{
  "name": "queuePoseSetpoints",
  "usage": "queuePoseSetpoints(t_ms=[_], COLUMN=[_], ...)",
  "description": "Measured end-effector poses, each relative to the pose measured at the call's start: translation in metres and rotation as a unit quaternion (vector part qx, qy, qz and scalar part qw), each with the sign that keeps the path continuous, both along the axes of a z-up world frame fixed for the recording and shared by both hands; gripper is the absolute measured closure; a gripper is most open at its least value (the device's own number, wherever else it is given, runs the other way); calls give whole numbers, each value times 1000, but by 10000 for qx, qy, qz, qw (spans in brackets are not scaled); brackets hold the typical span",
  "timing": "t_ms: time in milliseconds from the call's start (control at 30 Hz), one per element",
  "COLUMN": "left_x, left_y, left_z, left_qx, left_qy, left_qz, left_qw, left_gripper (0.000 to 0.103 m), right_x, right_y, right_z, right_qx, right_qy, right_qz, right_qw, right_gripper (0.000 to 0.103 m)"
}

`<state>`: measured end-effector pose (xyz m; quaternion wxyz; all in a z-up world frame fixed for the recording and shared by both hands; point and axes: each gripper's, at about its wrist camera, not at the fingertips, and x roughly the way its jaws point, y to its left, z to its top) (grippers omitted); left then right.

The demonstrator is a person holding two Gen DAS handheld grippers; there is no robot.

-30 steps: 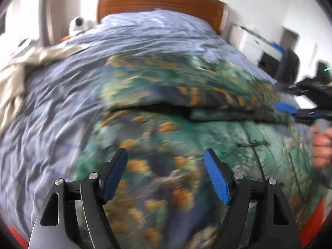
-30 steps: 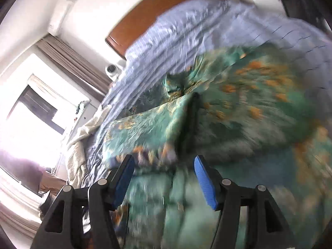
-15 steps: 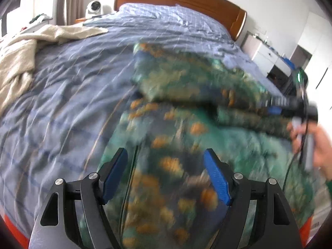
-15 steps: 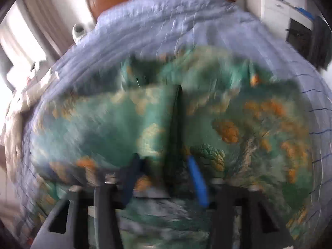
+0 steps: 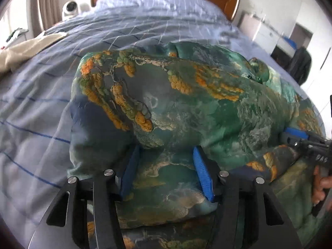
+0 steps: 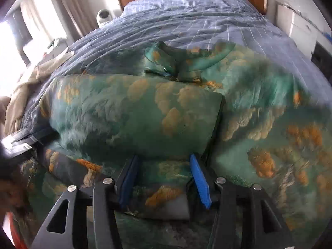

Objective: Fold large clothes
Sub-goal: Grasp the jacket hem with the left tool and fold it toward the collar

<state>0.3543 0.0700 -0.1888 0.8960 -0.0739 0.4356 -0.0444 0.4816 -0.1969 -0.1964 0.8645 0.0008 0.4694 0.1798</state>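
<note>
While garment (image 5: 186,108) fold sits between them, left tongs (image 5: 166,172), right tongs (image 6: 164,178) half-open, closing

The left tool (image 5: 166,155) sits at the lower centre of its frame, its jaws just closing, fabric between the blue pads. The right tool (image 6: 162,161) points downward, likewise half-closed over fabric. Fingers (image 5: 320,184) at the right edge grip its handle.
</note>
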Motion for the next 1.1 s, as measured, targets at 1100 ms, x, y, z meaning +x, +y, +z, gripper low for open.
queuePoseSetpoints(t_ms=[1100], left_x=[82], left_y=[20], left_z=[10], left_qx=[-68], left_qy=[153], left_qz=[304], left_qw=[9994], left_gripper=[19], right_x=[-18], right_y=[-31], right_z=[-18], right_qx=[624], right_qy=[-512], right_qz=[-64], right_qw=[9967], right_gripper=[50])
